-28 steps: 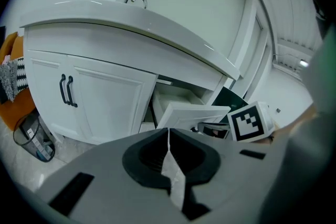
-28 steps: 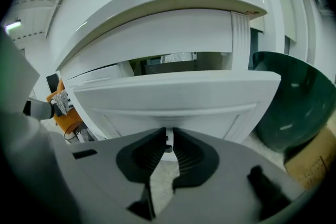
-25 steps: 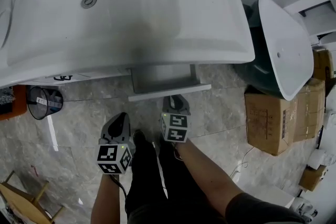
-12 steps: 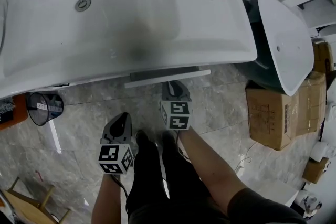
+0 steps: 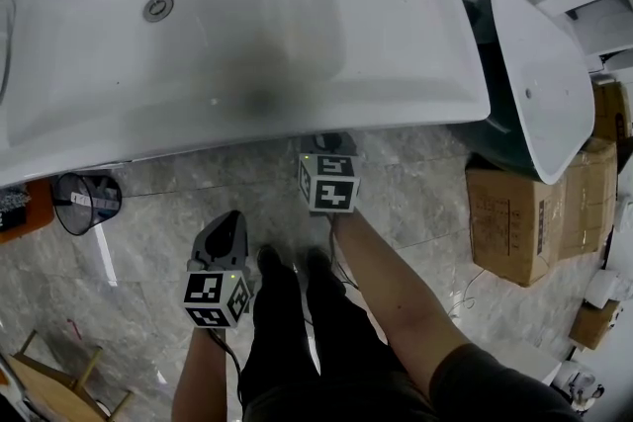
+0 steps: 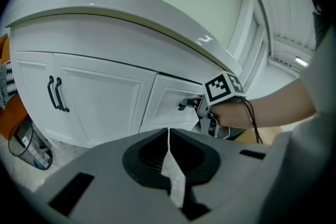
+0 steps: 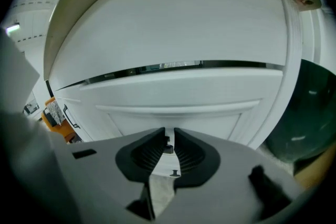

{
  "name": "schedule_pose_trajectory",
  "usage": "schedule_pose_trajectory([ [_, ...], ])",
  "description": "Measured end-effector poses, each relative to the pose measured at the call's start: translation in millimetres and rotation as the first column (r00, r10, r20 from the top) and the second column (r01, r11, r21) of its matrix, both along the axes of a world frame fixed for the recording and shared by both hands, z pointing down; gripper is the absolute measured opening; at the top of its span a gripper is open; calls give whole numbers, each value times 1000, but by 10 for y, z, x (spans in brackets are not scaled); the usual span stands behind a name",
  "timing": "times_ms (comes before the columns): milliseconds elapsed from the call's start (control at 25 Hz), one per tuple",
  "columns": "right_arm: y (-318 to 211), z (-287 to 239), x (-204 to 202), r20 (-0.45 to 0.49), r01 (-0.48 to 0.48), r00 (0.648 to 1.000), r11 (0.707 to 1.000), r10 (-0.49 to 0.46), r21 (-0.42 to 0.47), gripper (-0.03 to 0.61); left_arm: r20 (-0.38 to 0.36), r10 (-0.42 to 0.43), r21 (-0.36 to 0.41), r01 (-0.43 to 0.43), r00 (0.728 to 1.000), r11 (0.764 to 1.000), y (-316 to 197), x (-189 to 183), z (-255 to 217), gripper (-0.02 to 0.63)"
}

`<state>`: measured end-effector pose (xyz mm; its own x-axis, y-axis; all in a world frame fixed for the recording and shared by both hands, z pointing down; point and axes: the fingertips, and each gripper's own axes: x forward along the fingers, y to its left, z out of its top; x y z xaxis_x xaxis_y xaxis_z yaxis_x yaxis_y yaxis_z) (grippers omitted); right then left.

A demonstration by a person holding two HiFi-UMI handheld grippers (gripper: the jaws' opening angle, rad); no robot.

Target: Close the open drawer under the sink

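A person stands at a wide white sink (image 5: 297, 15) on a grey tiled floor (image 5: 148, 242), with a hand-held gripper in each hand. The right hand-held gripper (image 7: 169, 136) reaches in under the sink's rim. Its jaws are narrow, closed on the dark handle (image 7: 167, 148) of the white drawer (image 7: 178, 97). The drawer front sits about flush with the cabinet doors (image 6: 100, 97) beside it, with a thin dark gap above. The left hand-held gripper (image 6: 168, 132) hangs back near the person's legs (image 5: 287, 331), jaws together and holding nothing.

White sink (image 5: 247, 25), white drawer (image 7: 178, 93), grey veined floor (image 5: 168, 242), brown cardboard box (image 5: 514, 222)
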<state>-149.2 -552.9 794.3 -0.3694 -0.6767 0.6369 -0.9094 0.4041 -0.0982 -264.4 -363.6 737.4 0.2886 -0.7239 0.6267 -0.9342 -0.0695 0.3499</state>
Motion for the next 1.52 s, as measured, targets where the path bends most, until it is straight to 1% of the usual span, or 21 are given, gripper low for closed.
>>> schedule_pose_trajectory([
  [80,-1,0,-15,18,1,1000,1000,-1,3,59,-5,-17,-4,17,1000,1000,16,-1,-7,20],
  [200,2,-4,-15,15,35,999,999,-36,15,59,-18,-41,-12,41,999,999,84,57,-10,20],
  [360,79,-53,-42,43,87,995,996,-87,10,60,-2,-59,-22,59,998,998,233,150,-18,20],
  [440,194,-126,-39,60,116,991,993,-117,14,60,13,-79,-17,79,997,997,310,198,-63,20],
  [520,331,-216,-11,66,163,984,986,-165,24,60,30,-121,-1,121,992,993,374,233,-145,20],
  [600,519,-323,80,69,199,977,980,-200,20,60,36,-174,20,174,984,985,469,270,-288,20],
  [680,745,-491,209,84,222,972,975,-222,8,60,37,-196,36,195,980,980,593,355,-485,20],
  [800,1015,-819,404,118,258,959,966,-257,6,60,44,-189,58,186,981,981,727,524,-827,20],
  [880,1148,-1025,551,129,272,954,962,-271,10,59,41,-203,79,199,978,977,787,597,-1080,20],
  [1040,1345,-1356,796,152,265,953,964,-264,12,59,37,-222,114,217,974,970,886,683,-1478,20],
  [1200,1494,-1697,927,187,253,948,967,-256,39,58,51,-195,154,186,979,970,918,777,-1793,20],
  [1280,1603,-1833,965,184,258,947,964,-264,60,58,61,-184,183,170,981,968,949,811,-1949,20],
  [1400,1813,-1980,1025,153,270,947,958,-282,93,58,59,-177,224,159,982,962,1055,844,-2144,20],
  [1520,2072,-2160,1126,147,247,953,962,-263,120,58,50,-146,250,130,988,960,1269,921,-2272,20],
])
